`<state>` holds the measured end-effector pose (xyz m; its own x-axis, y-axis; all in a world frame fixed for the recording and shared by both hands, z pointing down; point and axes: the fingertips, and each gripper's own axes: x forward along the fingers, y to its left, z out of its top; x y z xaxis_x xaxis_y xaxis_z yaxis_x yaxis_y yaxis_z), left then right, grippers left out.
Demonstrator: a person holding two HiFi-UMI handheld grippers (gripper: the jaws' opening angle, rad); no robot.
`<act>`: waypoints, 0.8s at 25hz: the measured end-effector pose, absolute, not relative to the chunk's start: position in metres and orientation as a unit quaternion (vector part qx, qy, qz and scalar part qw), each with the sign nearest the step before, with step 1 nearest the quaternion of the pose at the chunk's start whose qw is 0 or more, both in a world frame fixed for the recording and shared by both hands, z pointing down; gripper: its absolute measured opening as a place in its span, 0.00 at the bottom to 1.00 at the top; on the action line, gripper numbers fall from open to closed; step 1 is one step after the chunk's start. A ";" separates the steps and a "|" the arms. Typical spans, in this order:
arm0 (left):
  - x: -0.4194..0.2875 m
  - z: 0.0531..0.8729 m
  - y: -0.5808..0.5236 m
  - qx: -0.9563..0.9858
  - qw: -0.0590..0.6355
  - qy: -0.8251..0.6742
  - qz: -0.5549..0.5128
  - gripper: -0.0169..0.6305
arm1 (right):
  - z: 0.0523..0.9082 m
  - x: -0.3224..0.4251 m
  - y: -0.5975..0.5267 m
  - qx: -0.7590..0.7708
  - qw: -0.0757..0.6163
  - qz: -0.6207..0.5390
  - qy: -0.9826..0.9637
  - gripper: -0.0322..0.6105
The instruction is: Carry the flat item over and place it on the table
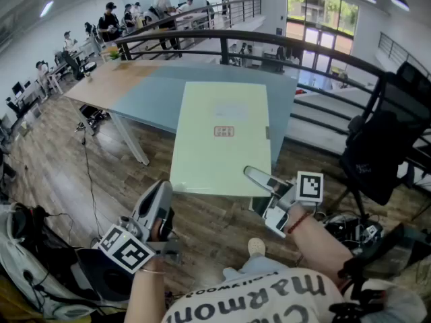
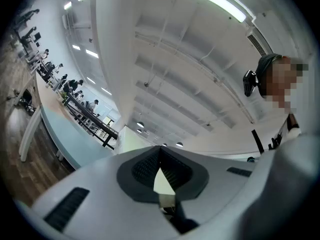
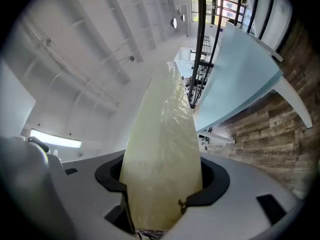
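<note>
A pale green flat board (image 1: 222, 140) is held in the middle of the head view. It is carried at its near edge by both grippers. A small label (image 1: 224, 131) is seen on its upper face. The near part of the board hangs over the wooden floor (image 1: 209, 224). Its far part lies, in the picture, in front of the blue-grey bench (image 1: 155, 86). Whether the board touches the bench cannot be told.

The left gripper (image 1: 161, 192) is placed at the lower left corner of the board. In the left gripper view the jaws are seen closed almost together. Only a thin pale wedge of the board (image 2: 161, 181) is pinched between the dark pads (image 2: 142, 169).

The right gripper (image 1: 254, 175) is set on the lower right part of the near edge, with one jaw laid on the upper face. In the right gripper view the board (image 3: 162, 149) fills the whole gap between the jaws. There the jaws stand wide and are pressed on it from both sides. A glossy wrap is seen on its surface. The bench (image 3: 240, 74) is shown at the upper right of that view, beside the board.

A dark curved railing (image 1: 269, 42) runs behind the bench. Several people (image 1: 111, 19) are seen at desks in the upper left of the head view.
</note>
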<state>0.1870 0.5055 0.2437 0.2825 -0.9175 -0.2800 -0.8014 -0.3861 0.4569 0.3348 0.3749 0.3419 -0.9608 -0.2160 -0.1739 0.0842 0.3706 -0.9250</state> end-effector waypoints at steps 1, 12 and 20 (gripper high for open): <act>0.185 0.246 0.504 0.791 0.116 -0.544 -0.256 0.03 | 0.345 0.334 0.373 -0.042 0.131 -0.559 0.818 0.52; 0.167 0.253 0.445 0.779 0.119 -0.560 -0.254 0.03 | 0.354 0.314 0.310 -0.025 0.136 -0.571 0.809 0.52; 0.146 0.252 0.346 0.776 0.111 -0.572 -0.242 0.03 | 0.358 0.274 0.219 -0.015 0.125 -0.580 0.805 0.52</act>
<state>0.1463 0.3458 0.2524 0.2279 -0.9417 -0.2476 -0.8344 -0.3199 0.4489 0.2738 0.2192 0.3581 -0.9681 -0.1691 -0.1850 0.1220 0.3267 -0.9372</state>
